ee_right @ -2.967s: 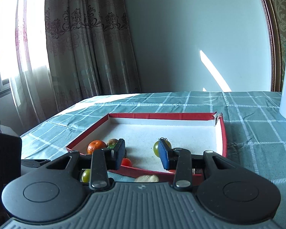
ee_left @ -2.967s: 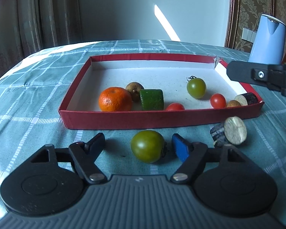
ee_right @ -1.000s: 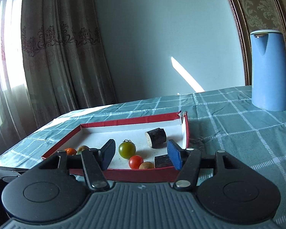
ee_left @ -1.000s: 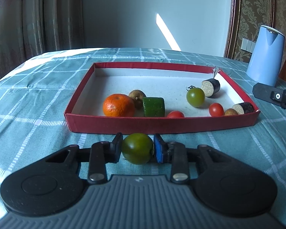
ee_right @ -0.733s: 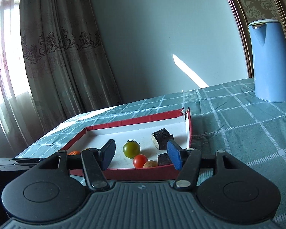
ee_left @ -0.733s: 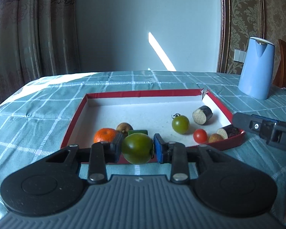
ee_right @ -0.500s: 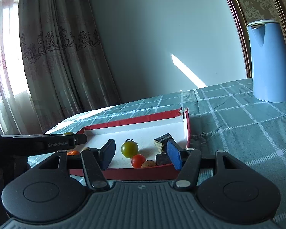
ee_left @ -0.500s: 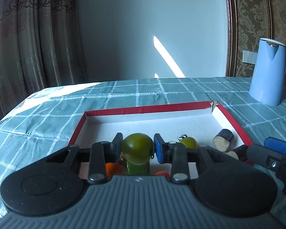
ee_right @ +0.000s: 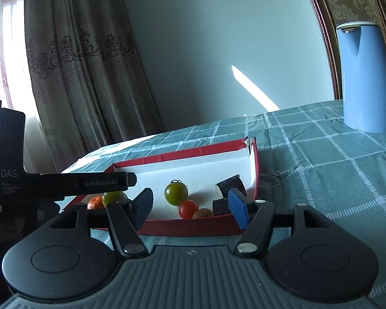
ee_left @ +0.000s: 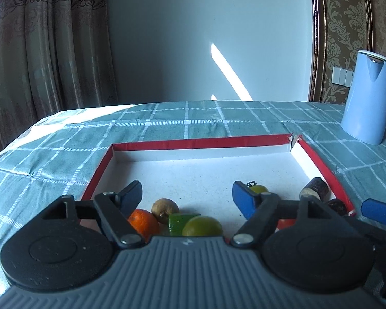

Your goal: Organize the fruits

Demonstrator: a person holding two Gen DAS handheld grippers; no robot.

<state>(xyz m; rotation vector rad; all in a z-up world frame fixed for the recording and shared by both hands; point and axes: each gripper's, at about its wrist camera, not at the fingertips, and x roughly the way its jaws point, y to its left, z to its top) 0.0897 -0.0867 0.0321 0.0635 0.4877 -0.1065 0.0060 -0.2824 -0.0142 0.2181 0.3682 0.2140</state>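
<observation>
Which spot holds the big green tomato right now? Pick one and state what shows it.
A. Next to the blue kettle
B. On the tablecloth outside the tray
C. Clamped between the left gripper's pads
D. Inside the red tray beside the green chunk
D: the big green tomato lies in the red tray by the green chunk, clear of the left gripper, whose jaws are opening.

Checked cloth tablecloth [ee_left: 64,154]; red paper-faced cardboard tray [ee_left: 198,144], matt white inside; glossy smooth green tomato [ee_right: 176,193].
</observation>
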